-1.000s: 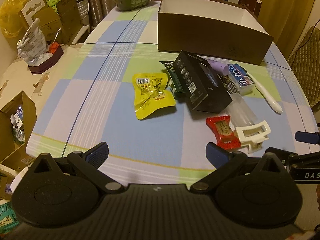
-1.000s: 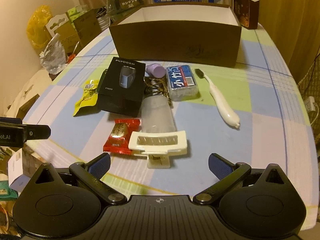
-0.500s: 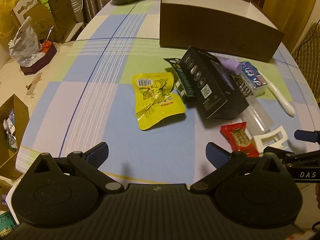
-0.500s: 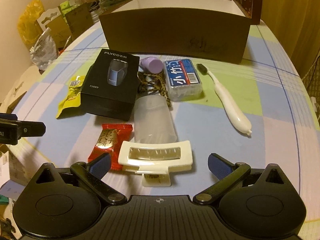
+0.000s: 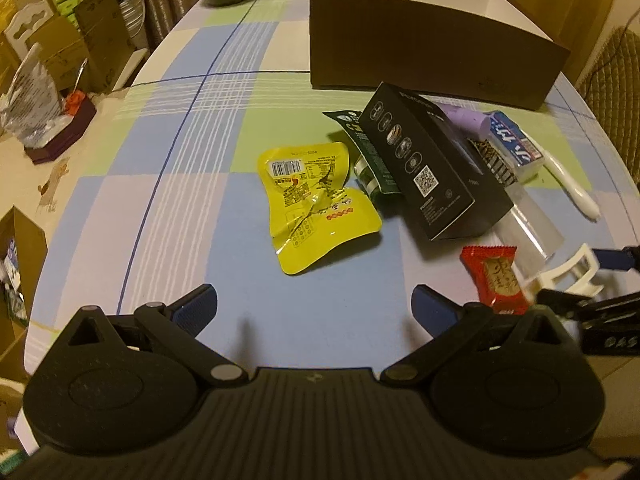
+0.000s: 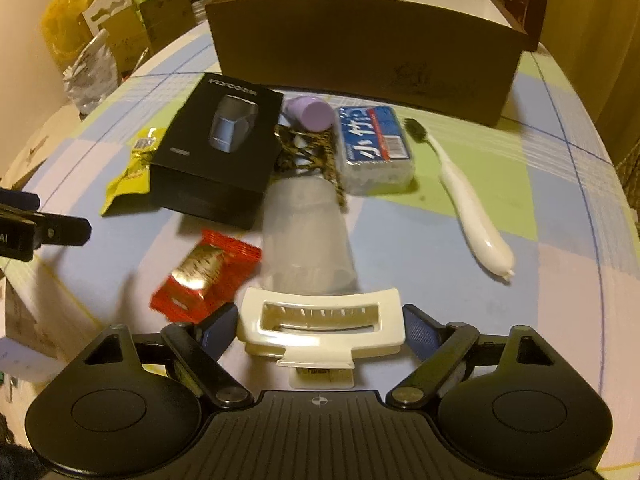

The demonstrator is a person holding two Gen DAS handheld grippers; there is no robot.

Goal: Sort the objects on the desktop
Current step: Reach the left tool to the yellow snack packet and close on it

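Observation:
A white hair claw clip (image 6: 320, 298) lies at the near edge of the checked tablecloth (image 5: 180, 208), between the blue pads of my right gripper (image 6: 320, 320). Its jaws are closing, each pad right at one end of the clip; I see no firm press. A red candy packet (image 6: 208, 276) lies tilted beside the left pad. My left gripper (image 5: 314, 304) hangs open over bare cloth, just short of a yellow snack packet (image 5: 316, 208), with nothing between its fingers. Behind lie a black shaver box (image 6: 220, 148), a clear cup (image 6: 308, 240), a blue-labelled pack (image 6: 374, 148) and a white toothbrush (image 6: 472, 216).
A large brown open box (image 6: 360, 52) stands at the back of the table. A purple tube (image 6: 312, 114), a braided cord (image 6: 308, 152) and a dark green packet (image 5: 368, 152) crowd the pile. Cartons and bags (image 5: 60, 64) stand beyond the table's left edge.
Both grippers have come lower and nearer to the objects. The right jaws have narrowed around the white clip, and the red candy packet has been nudged askew.

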